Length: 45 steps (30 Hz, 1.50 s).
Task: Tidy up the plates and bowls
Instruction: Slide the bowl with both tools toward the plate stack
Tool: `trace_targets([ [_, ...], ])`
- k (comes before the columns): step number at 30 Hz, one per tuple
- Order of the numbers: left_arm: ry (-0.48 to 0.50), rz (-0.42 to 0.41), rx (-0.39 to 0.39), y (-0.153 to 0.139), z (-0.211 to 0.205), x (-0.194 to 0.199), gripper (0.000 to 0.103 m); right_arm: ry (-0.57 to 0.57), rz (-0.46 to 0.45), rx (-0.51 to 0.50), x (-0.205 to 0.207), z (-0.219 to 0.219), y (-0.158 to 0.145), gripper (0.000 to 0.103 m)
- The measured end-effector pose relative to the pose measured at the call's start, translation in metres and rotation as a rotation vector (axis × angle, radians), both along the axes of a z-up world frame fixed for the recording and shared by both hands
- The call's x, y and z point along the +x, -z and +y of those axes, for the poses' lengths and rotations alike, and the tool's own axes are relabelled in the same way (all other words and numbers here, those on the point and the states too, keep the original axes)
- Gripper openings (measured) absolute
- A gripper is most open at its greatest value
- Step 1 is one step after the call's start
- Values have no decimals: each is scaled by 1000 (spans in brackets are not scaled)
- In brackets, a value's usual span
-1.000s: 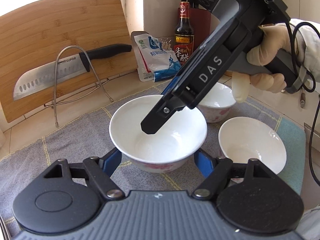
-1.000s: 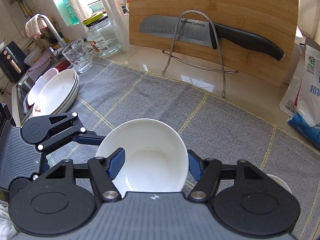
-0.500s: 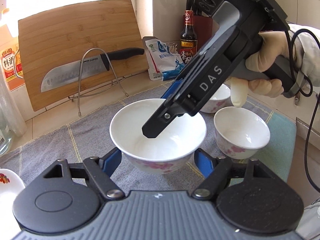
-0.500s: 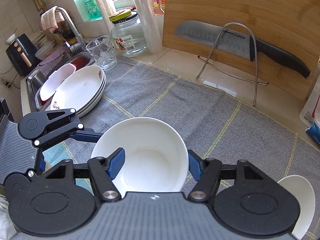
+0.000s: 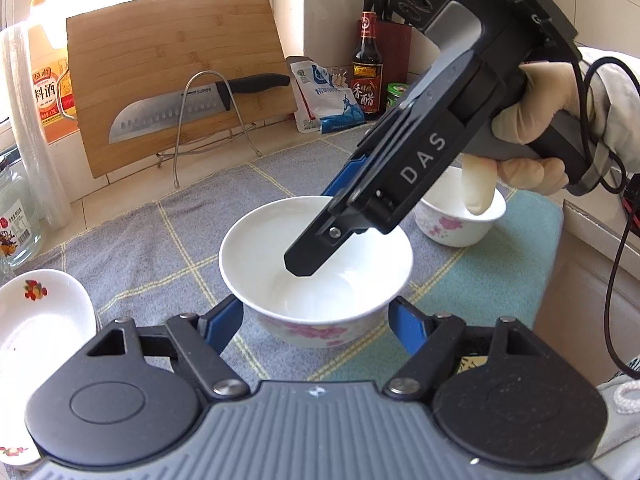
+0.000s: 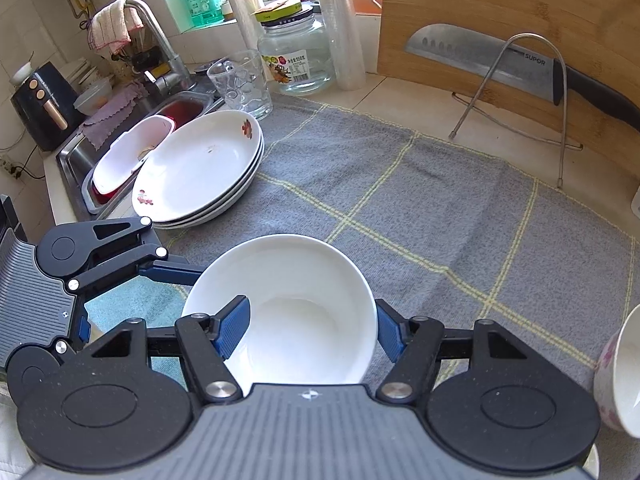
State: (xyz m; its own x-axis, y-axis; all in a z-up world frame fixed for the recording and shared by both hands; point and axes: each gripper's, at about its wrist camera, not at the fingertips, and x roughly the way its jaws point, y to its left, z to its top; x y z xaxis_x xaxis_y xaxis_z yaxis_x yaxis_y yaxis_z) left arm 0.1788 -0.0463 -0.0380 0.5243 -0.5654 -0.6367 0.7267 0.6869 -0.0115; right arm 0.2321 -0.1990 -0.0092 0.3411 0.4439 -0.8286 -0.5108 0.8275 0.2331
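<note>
A white bowl with pink flowers (image 5: pixel 320 292) hangs just above the grey cloth (image 6: pixel 400 208). My left gripper (image 5: pixel 315 306) is shut on it, one blue pad on each side of its lower wall. My right gripper (image 5: pixel 320 228), held by a gloved hand (image 5: pixel 532 120), straddles the far wall from above. In the right wrist view the same bowl (image 6: pixel 304 292) sits in my right gripper (image 6: pixel 311 306): the left pad is inside with its face bare, the right pad lies outside by the wall. A stack of white plates (image 6: pixel 200 168) lies at the cloth's left end.
Another flowered bowl (image 5: pixel 460 220) stands on the cloth to the right. A cutting board (image 5: pixel 172 60) with a knife on a wire stand leans at the back. A glass (image 6: pixel 240 84) and a jar (image 6: pixel 296 52) stand behind the plates, next to the sink (image 6: pixel 80 152).
Both grippers have carried the bowl left across the cloth, away from the other bowls and toward the plate stack. The plates now show large in the right wrist view.
</note>
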Motion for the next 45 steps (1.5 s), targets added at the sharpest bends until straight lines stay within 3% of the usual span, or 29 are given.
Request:
trace_targets([
  [16,94,69,13,22,28,-26,79,61,51,-17,-43,25,20,72],
  [32,139,87,-2,25,29,-28,80,119,47,-24,-50,23,24,73],
  [36,143,86,-9,25,30,-28,85,123,40,3,-50,23,24,85],
  [38,142,68,-22,23,31,-30,93,133,19,-3,-51,24,23,99],
  [45,132,36,-25,15,37,-33,95,183,-53,-9,-56,27,15,103],
])
